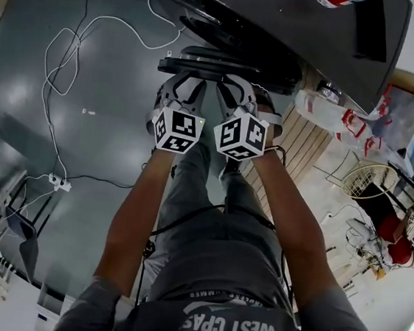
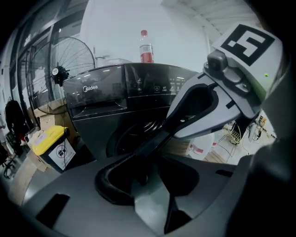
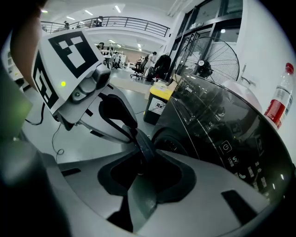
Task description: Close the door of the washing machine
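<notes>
Standing over the dark grey front-loading washing machine (image 2: 115, 99), the person holds the left gripper (image 1: 183, 85) and the right gripper (image 1: 238, 90) side by side, tips forward. The machine's round dark door (image 1: 225, 70) hangs swung out and open just ahead of both tips; whether they touch it, I cannot tell. Each gripper view shows its own jaws drawn together with nothing clamped between them, which suits a push.

The step in hand looks like the start of the push. To do it well, I would press both closed tips flat on the door's outer face, near the free edge (far from the hinge, where leverage is best). Then sweep in one steady arc towards the dark porthole (image 2: 134, 134), finishing firmly so the latch catches.
</notes>
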